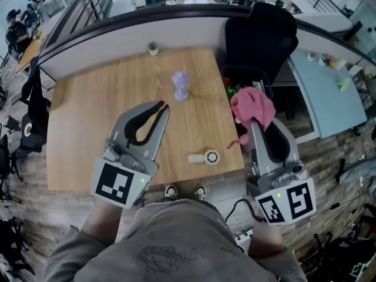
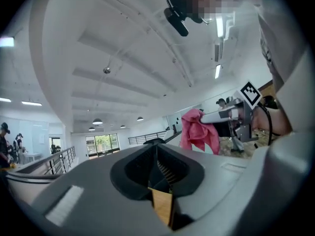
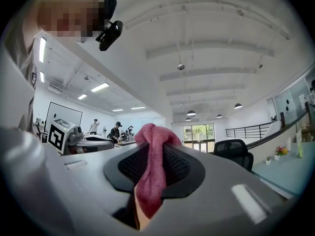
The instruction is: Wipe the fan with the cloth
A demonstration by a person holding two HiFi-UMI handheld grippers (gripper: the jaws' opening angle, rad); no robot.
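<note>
A small purple fan (image 1: pixel 181 86) stands upright on the wooden table (image 1: pixel 100 116), far below both grippers. A cream hand-held fan (image 1: pixel 206 157) lies flat near the table's front edge. My right gripper (image 1: pixel 254 124) is raised at the right and shut on a pink cloth (image 1: pixel 254 106), which bunches over its tips; in the right gripper view the cloth (image 3: pixel 151 176) hangs between the jaws of that gripper (image 3: pixel 156 142). My left gripper (image 1: pixel 162 106) is raised at the left, its jaws shut together with nothing between them (image 2: pixel 156 147). The cloth (image 2: pixel 199 132) shows to its right.
A small potted plant (image 1: pixel 153 47) sits at the table's far edge. A black office chair (image 1: pixel 261 34) stands beyond the right corner, with a dark bin (image 1: pixel 241 84) beside the table. A pale blue desk (image 1: pixel 326 93) lies further right. My shoes (image 1: pixel 185 191) show below the front edge.
</note>
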